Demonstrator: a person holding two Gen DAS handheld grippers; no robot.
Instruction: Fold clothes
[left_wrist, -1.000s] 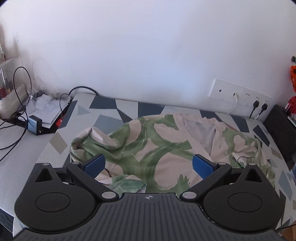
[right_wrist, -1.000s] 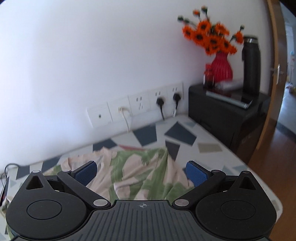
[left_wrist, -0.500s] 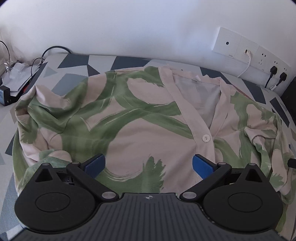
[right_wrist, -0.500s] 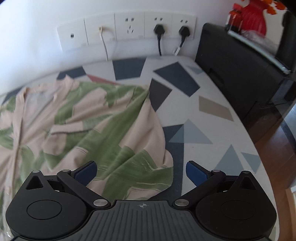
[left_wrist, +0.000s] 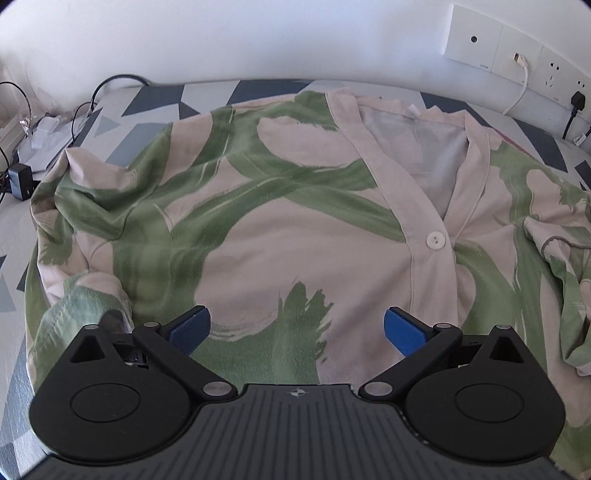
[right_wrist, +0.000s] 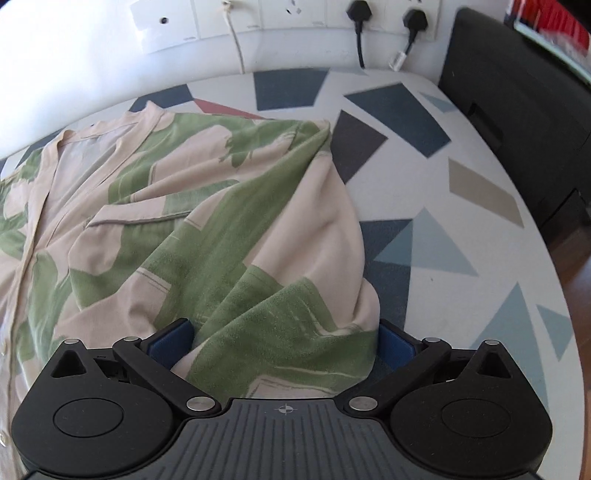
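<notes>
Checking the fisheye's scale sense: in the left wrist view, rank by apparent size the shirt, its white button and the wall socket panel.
1. shirt
2. wall socket panel, though it sits farther away
3. white button

Two wide-angle cameras sit just behind their grippers, both tilted down, close over a shirt (left_wrist: 280, 221) spread on a patterned table (right_wrist: 424, 192). Both face a white wall (left_wrist: 258, 33) and share the shirt's neckline and the wall sockets (right_wrist: 280, 11).

free: bare table (right_wrist: 461, 258) right of shirt (right_wrist: 229, 221) | blocked: black cabinet (right_wrist: 517, 92) far right, cables (left_wrist: 22, 173) left
</notes>
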